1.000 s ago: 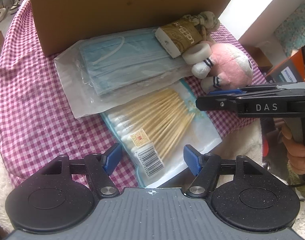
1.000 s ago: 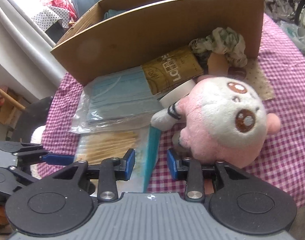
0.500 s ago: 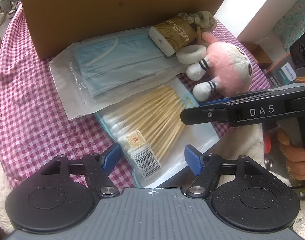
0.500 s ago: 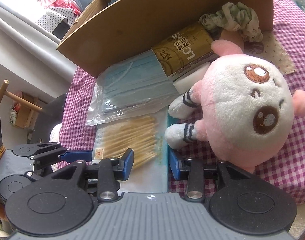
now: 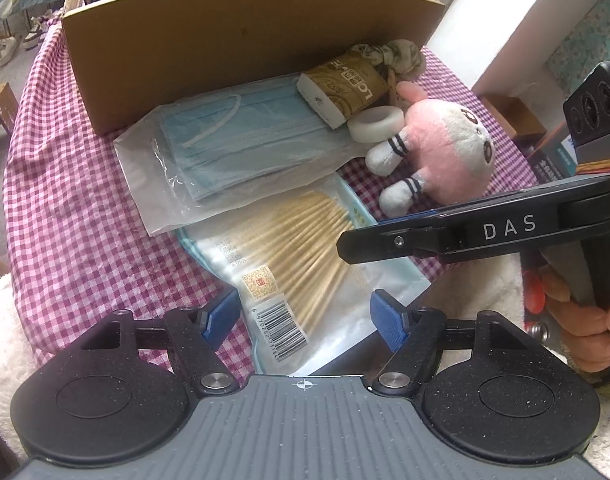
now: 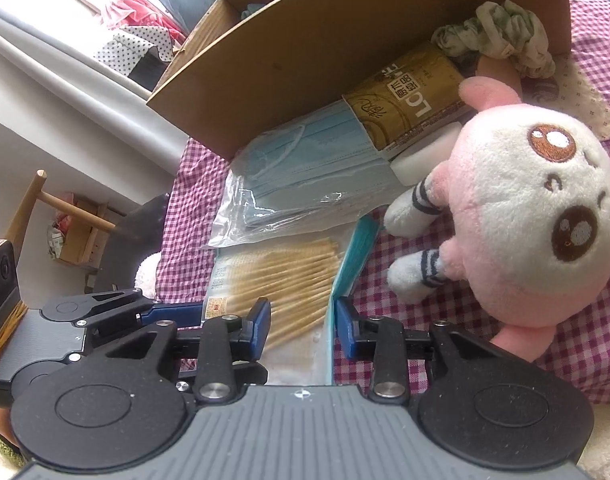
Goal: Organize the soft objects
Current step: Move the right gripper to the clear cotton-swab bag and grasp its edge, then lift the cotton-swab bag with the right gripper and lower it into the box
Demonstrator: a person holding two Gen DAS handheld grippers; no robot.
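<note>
Soft things lie before cardboard box (image 5: 225,40), prob. waiting to go in. Left gripper (image 5: 305,320) wide, empty over swab pack (image 5: 289,248). Right gripper (image 6: 303,326), narrower, jaws just closing, maybe grips nothing, beside pink plush (image 6: 525,216).

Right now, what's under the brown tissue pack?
The brown tissue pack lies partly on the bag of blue face masks, with the checked tablecloth below. A white tape roll sits beside it. Whatever is under its far end is hidden.
</note>
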